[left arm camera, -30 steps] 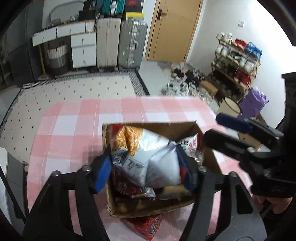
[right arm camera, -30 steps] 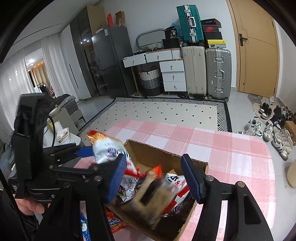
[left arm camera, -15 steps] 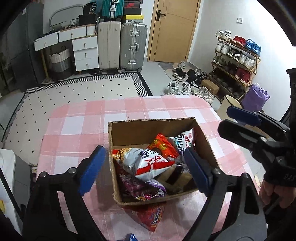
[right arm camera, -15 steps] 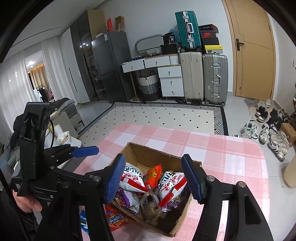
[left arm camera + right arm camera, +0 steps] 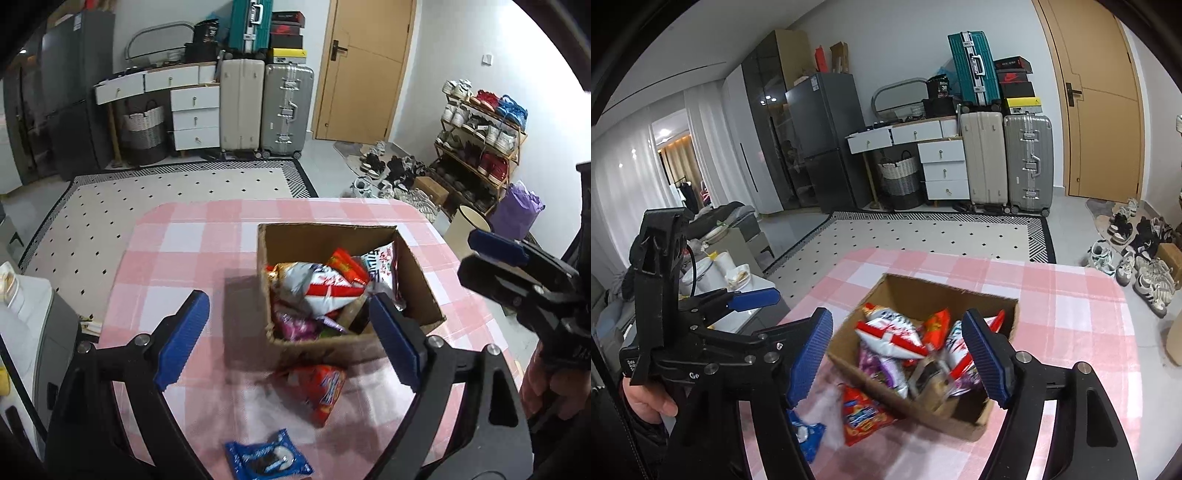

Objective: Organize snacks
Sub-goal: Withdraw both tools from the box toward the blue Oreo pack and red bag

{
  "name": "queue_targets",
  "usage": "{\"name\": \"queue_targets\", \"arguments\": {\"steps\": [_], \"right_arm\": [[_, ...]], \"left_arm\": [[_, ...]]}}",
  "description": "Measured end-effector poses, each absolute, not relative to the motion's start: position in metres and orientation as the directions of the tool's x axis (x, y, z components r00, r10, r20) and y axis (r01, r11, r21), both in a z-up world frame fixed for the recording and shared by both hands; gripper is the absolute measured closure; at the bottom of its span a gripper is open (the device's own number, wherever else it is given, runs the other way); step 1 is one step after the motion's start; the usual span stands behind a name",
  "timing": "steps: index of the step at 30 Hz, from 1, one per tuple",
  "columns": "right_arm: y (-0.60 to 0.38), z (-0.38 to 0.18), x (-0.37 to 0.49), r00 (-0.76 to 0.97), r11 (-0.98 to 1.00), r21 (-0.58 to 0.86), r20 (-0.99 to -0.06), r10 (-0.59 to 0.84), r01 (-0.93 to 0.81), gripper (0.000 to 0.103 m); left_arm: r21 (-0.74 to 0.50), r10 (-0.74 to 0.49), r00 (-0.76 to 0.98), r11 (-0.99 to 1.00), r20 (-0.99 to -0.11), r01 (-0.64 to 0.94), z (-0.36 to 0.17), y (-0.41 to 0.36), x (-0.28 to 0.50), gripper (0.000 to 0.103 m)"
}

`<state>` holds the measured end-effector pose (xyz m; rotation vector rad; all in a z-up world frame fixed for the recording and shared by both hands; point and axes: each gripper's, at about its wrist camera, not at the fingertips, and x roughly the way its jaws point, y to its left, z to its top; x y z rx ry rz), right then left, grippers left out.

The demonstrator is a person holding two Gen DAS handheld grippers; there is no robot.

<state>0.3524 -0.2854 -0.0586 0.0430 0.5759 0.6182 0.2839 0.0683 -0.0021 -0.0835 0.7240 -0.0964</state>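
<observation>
1. The left gripper (image 5: 288, 343) hangs above the near part of the table with its blue pads spread wide and nothing between them.
2. The right gripper (image 5: 897, 356) is likewise wide open and empty, poised over the near side of the cardboard box (image 5: 925, 295).
3. In the left wrist view the right gripper shows at the far right edge, held in a hand (image 5: 546, 387).
4. The cardboard box (image 5: 421, 280) stands open on the pink checked tablecloth (image 5: 177, 254), towards the right half of the table.
5. Inside it lie several snack packets piled loosely: a white and red bag (image 5: 317, 286) on top, an orange-red packet (image 5: 345, 262) behind it, and a purple packet (image 5: 295, 326) at the near left corner.
6. A red snack bag (image 5: 321, 387) lies on the cloth just in front of the box's near wall.
7. A blue packet (image 5: 267, 458) lies nearer still, apart from the red bag, at the table's near edge.
</observation>
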Motion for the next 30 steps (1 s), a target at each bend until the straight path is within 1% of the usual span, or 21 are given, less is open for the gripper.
{"name": "queue_targets", "arguments": {"steps": [3, 6, 7, 15, 19, 22, 24, 26, 30], "right_arm": [[-0.281, -0.066, 0.338, 0.660, 0.812, 0.212, -0.491, 0.569, -0.543, 0.029], [-0.278, -0.074, 0.324, 0.659, 0.807, 0.222, -0.481, 0.578, -0.547, 0.028], [-0.278, -0.077, 0.320, 0.658, 0.806, 0.225, -0.479, 0.581, -0.548, 0.025], [-0.280, -0.100, 0.293, 0.644, 0.796, 0.250, -0.479, 0.597, -0.551, 0.024], [-0.283, -0.113, 0.277, 0.643, 0.795, 0.267, -0.477, 0.600, -0.544, 0.021], [-0.287, -0.124, 0.267, 0.642, 0.801, 0.269, -0.488, 0.592, -0.534, 0.020], [-0.290, -0.131, 0.262, 0.635, 0.802, 0.276, -0.498, 0.590, -0.529, 0.017], [-0.291, -0.138, 0.256, 0.637, 0.808, 0.276, -0.505, 0.582, -0.520, 0.010], [-0.294, -0.149, 0.245, 0.635, 0.807, 0.279, -0.506, 0.584, -0.520, 0.006]], "left_arm": [[-0.109, -0.096, 0.759, 0.994, -0.643, 0.033, -0.004, 0.074, 0.262, 0.013], [-0.120, -0.094, 0.767, 0.993, -0.634, 0.023, -0.009, 0.079, 0.243, 0.006], [-0.117, -0.089, 0.771, 0.993, -0.631, 0.019, -0.010, 0.080, 0.237, 0.004], [-0.124, -0.077, 0.780, 0.992, -0.621, -0.001, -0.028, 0.078, 0.191, 0.001], [-0.124, -0.064, 0.766, 0.992, -0.640, -0.020, -0.044, 0.078, 0.174, 0.001], [-0.118, -0.052, 0.748, 0.992, -0.662, -0.035, -0.060, 0.080, 0.170, 0.001], [-0.129, -0.055, 0.736, 0.991, -0.675, -0.044, -0.068, 0.082, 0.167, 0.001], [-0.140, -0.059, 0.731, 0.989, -0.680, -0.050, -0.075, 0.084, 0.163, 0.001], [-0.127, -0.048, 0.724, 0.990, -0.688, -0.055, -0.085, 0.082, 0.158, 0.001]]}}
